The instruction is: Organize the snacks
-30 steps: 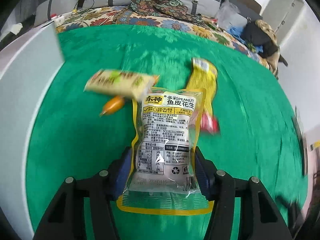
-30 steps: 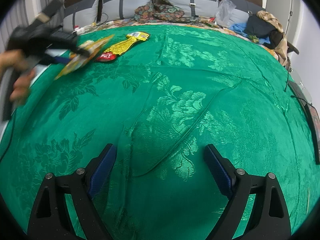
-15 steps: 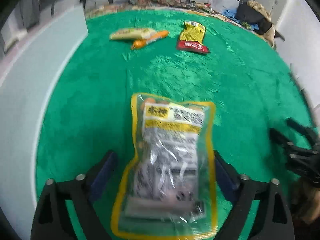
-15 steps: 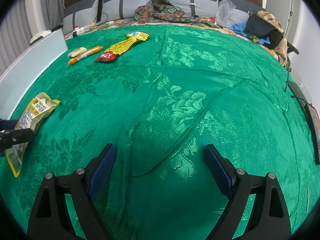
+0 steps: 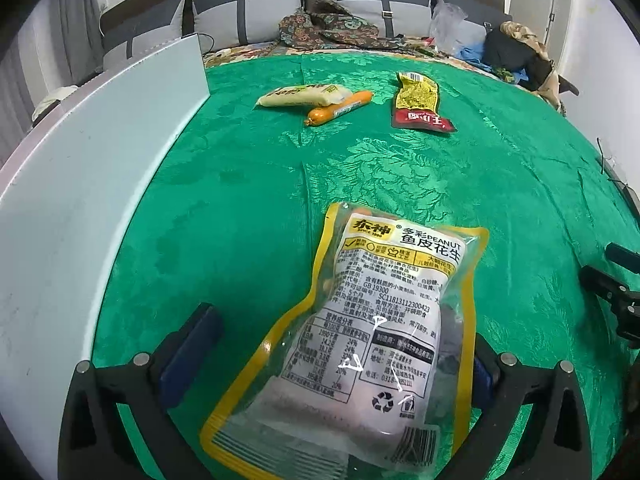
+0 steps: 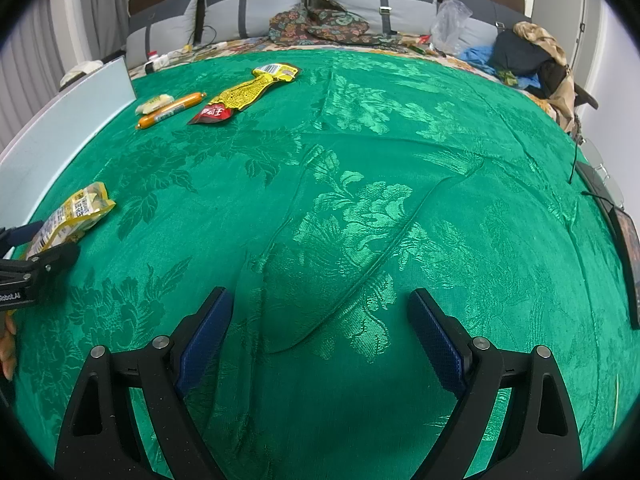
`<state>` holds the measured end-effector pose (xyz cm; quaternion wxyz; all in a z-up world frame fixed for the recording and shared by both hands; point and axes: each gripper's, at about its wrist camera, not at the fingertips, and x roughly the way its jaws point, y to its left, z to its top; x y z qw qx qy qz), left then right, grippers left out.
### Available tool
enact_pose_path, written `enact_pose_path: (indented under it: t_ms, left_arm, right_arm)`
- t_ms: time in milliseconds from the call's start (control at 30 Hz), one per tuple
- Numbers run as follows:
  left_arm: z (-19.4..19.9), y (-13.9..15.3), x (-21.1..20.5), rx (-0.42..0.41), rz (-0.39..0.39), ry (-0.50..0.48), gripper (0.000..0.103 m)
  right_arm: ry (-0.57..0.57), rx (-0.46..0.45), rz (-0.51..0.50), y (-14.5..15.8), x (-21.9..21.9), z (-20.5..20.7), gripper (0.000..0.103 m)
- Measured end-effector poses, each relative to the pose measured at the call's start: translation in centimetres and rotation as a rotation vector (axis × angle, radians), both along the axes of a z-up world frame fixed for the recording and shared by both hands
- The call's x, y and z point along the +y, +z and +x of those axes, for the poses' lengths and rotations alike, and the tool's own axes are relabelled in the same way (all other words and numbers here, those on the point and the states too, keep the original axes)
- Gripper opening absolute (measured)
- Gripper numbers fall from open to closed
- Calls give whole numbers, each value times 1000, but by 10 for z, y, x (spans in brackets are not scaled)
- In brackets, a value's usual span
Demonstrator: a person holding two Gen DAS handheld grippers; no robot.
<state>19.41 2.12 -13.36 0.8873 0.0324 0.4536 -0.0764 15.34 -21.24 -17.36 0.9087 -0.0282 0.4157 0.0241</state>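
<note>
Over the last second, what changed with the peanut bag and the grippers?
The left gripper carried the peanut bag away from the far snacks to a near spot beside the white panel and let go; its jaws are opening, the bag lying on the green cloth between them. The sausage, the other two packets and the open right gripper stayed put.

A home bedroom — the work surface is a bed (image 6: 360, 208) spread with a green damask cover, backed by a padded grey headboard (image 6: 248, 4). Patterned clothes (image 6: 320, 20), a plastic bag (image 6: 450, 20) and a dark bundle (image 6: 520, 56) lie heaped along it — grey curtains (image 6: 104, 8) hang at the left.
</note>
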Motion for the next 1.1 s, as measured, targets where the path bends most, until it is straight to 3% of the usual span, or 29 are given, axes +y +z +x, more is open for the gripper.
enact_pose_path:
  t_ms: [133,200,267,433,500,667,733,833,867,967,1100]
  left_arm:
    - [1,0,1,0,1,0,103]
    - [0,0,0,0,1,0,103]
    - [0,0,0,-1,2,0,103]
    - [0,0,0,-1,1,0,103]
    - [0,0,1,-1,1,0,103]
    - [0,0,0,-1,1,0,103]
    - [1,0,0,-1,1,0,103]
    - [1,0,1,-1,1,0,103]
    - [2,0,1,-1,1,0,103]
    - [1,0,1,-1,1,0,103]
    - [1,0,1,-1,1,0,103]
  right_arm:
    - [0,0,0,0,0,0,92]
    - [7,43,-4,2,1,7,92]
    - [7,97,17,8,4,27,91]
    - [7,79,169,44,33,104,90]
    - [11,114,201,49,53,146,90]
    - [-36,224,159,25,93,224,90]
    - [-30,257,120,17,105,234,91]
    - [-16,226,-20,13,122,231,88]
    - [-11,208,-20,13,123,227,84]
    - [-4,181,-13,20,117,217,55]
    - [33,222,-2,23,110,211,48]
